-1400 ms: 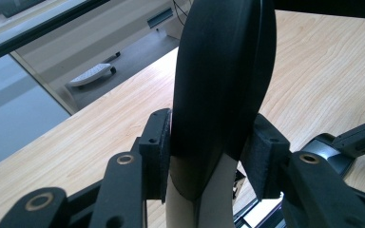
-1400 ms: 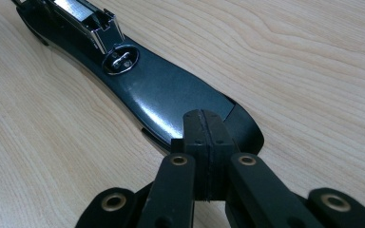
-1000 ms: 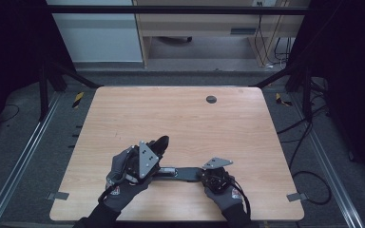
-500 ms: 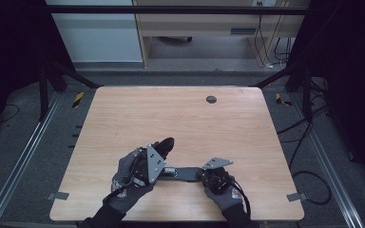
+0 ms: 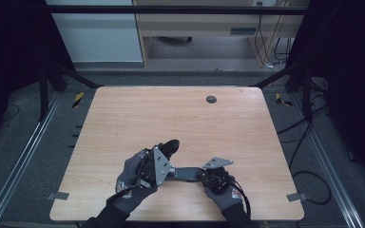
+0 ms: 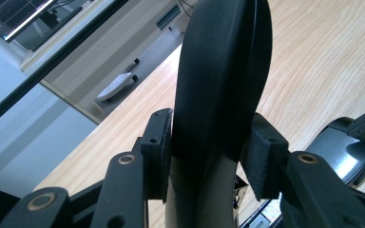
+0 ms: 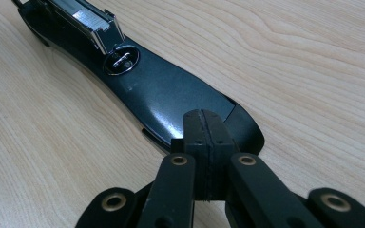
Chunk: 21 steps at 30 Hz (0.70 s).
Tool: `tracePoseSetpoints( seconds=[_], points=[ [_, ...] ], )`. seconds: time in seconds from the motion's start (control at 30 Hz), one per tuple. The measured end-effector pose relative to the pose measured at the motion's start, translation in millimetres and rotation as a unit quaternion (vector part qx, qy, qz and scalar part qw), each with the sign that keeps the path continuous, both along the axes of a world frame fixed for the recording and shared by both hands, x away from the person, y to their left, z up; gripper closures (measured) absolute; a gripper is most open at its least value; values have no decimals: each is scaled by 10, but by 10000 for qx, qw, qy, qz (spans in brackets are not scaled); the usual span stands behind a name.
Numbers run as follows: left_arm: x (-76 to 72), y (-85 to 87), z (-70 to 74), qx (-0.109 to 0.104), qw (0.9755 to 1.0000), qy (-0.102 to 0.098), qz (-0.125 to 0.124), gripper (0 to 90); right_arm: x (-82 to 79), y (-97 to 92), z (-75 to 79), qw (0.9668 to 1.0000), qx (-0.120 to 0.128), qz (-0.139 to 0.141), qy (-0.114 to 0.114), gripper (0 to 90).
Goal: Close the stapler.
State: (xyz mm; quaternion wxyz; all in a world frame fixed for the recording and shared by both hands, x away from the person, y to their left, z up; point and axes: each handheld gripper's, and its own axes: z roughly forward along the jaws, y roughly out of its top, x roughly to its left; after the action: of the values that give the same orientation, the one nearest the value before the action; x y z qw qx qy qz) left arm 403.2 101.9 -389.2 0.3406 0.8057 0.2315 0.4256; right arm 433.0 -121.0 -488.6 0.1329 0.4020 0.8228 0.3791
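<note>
A black stapler point(image 5: 186, 173) lies swung open near the table's front edge. Its dark base point(image 7: 171, 99) rests flat on the wood, with the metal staple channel point(image 7: 88, 19) at its far end. My left gripper point(image 5: 164, 156) is shut on the stapler's black top arm point(image 6: 223, 71), which rises between the two pads point(image 6: 158, 152) and tilts up off the base. My right gripper point(image 7: 204, 128) is shut with nothing between its jaws, and its tips sit on the near end of the base. In the high view the right gripper point(image 5: 202, 174) points left along the stapler.
A small dark round grommet point(image 5: 211, 99) sits in the wooden table point(image 5: 138, 114) near its far edge. Metal frame rails run along both sides, cables lie on the floor at the right, and a pale cabinet stands behind the table.
My left hand has shifted slightly to the right with the stapler's top arm in its grip. The right hand has not moved.
</note>
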Motion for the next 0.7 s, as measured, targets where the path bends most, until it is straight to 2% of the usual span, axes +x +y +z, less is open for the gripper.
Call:
tracePoseSetpoints(
  seconds=[0.3,0.63,0.7],
  points=[
    [1,-71,-39,151,9999,-23,-45,567,3,-2,-2,10000,16,0,-3,900],
    [-2,-179,-109,461,9988,-87,-106,563,4,-3,-3,10000,41,-12,11,900],
    [-1,-200,-125,468,9988,-90,-119,562,5,-5,-4,10000,27,0,5,900]
  ],
)
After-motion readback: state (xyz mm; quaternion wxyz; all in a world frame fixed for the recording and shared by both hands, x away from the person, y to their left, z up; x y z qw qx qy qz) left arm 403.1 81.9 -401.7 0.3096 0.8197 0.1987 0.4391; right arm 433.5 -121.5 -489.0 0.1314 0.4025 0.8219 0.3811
